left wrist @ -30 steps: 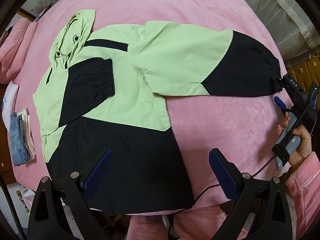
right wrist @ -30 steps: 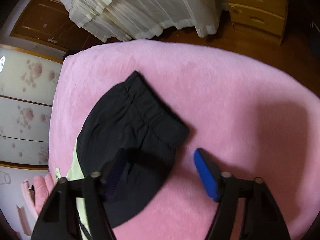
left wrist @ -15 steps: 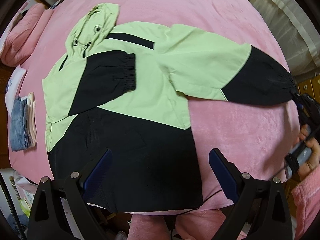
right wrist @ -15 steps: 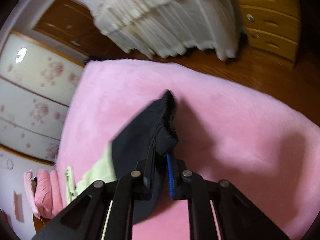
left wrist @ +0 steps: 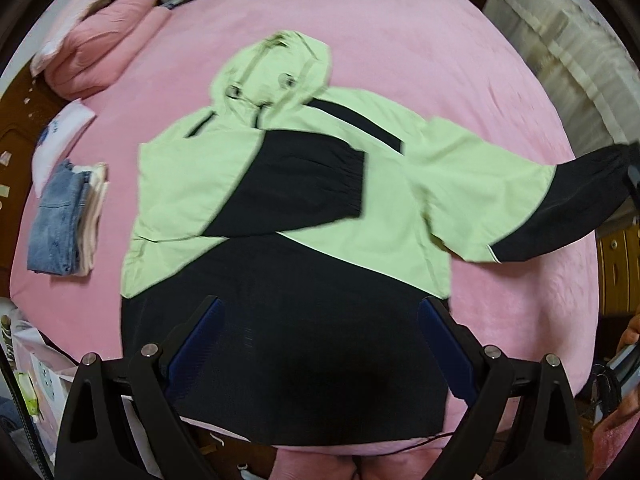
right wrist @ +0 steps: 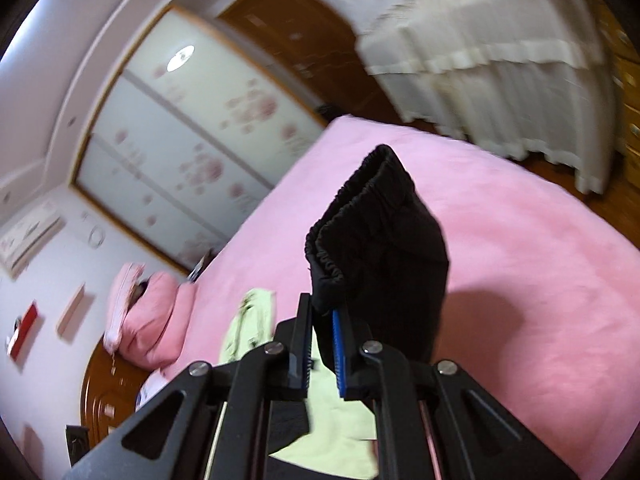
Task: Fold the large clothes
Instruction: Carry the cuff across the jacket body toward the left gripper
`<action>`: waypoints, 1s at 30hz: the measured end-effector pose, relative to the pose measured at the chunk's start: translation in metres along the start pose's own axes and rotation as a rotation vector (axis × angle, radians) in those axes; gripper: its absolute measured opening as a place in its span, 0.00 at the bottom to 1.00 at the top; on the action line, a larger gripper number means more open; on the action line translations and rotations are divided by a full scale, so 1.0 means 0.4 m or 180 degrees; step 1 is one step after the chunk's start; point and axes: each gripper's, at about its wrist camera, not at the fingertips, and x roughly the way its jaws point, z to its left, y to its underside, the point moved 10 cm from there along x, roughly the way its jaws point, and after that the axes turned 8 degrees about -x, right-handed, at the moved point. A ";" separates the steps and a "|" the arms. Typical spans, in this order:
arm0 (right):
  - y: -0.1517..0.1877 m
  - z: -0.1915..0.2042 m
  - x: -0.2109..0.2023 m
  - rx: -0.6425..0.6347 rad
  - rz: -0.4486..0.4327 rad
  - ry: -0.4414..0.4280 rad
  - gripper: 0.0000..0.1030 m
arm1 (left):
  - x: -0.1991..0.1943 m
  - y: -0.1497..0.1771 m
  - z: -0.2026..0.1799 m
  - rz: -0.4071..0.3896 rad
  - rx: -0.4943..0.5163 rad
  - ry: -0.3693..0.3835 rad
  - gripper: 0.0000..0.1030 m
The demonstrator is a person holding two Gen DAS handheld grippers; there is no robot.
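A lime-green and black hooded jacket (left wrist: 288,216) lies spread on the pink bed (left wrist: 400,32), hood at the far end. One black-cuffed sleeve (left wrist: 312,184) is folded across its chest. The other sleeve (left wrist: 560,208) stretches to the right and is lifted off the bed. In the right wrist view my right gripper (right wrist: 322,316) is shut on that sleeve's black elastic cuff (right wrist: 376,232), which stands up above the fingers. My left gripper (left wrist: 320,340) hovers open over the jacket's black hem with nothing between its fingers.
A stack of folded clothes with denim on top (left wrist: 66,224) sits at the bed's left edge. Pink pillows (left wrist: 100,44) lie at the far left. A wooden dresser (left wrist: 620,264) and a white frilled cover (right wrist: 480,60) stand beyond the right side. A hand (left wrist: 630,332) shows at right.
My right gripper closed on the black cuff and lifted it off the bed. The left gripper drew back and up, so the whole jacket and hood now show.
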 end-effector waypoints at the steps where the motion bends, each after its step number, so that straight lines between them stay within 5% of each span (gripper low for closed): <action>1: 0.006 0.046 0.016 -0.0070 0.0022 -0.0060 0.08 | -0.005 -0.007 0.025 -0.0036 -0.0016 0.0013 0.93; 11: 0.208 0.368 0.244 -0.0394 0.0400 -0.0125 0.08 | 0.014 -0.090 0.290 -0.0188 -0.0017 0.0260 0.93; 21: 0.546 0.441 0.542 -0.0673 0.1232 0.0260 0.12 | 0.145 -0.050 0.470 0.0216 -0.0146 0.0198 0.93; 24: 0.615 0.427 0.595 -0.0624 0.1515 0.0211 0.20 | 0.175 -0.049 0.488 0.0264 -0.0121 0.0157 0.93; 26: 0.650 0.411 0.610 -0.0503 0.1709 0.0146 0.37 | 0.192 -0.057 0.484 0.0291 -0.0096 0.0201 0.93; 30: 0.660 0.371 0.590 -0.0363 0.1755 0.0181 0.48 | 0.231 -0.088 0.450 0.0316 -0.0011 0.0301 0.93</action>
